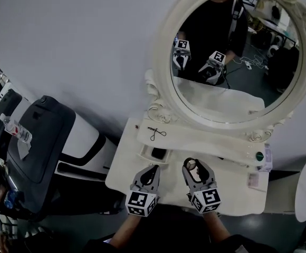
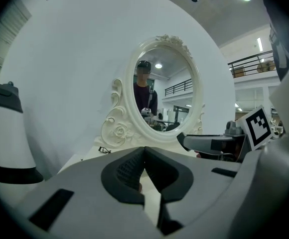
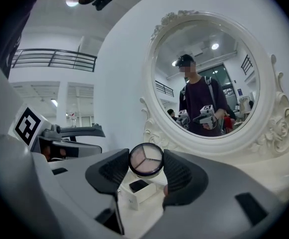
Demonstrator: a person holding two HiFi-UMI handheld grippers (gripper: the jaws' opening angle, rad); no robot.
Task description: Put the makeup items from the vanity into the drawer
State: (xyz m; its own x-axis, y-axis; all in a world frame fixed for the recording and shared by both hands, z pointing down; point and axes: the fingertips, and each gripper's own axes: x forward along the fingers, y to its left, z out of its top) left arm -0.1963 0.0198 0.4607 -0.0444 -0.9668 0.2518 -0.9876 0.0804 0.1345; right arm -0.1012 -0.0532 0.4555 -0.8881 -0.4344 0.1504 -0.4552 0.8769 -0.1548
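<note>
The fingers (image 3: 180,173) of our right gripper (image 3: 146,164) clamp the eyeshadow compact (image 3: 146,158), with the open drawer (image 3: 140,189) just ahead, slightly left; our left gripper (image 2: 144,156) is pinched together, empty.

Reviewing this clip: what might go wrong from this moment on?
1. The right gripper pinches the round compact only at its curved rim, so it may twist or slip out.
2. The small open drawer looks little wider than the compact, so the compact might catch on its wall.
3. The left gripper, shut and empty, sits close alongside and may bump the right one.
</note>
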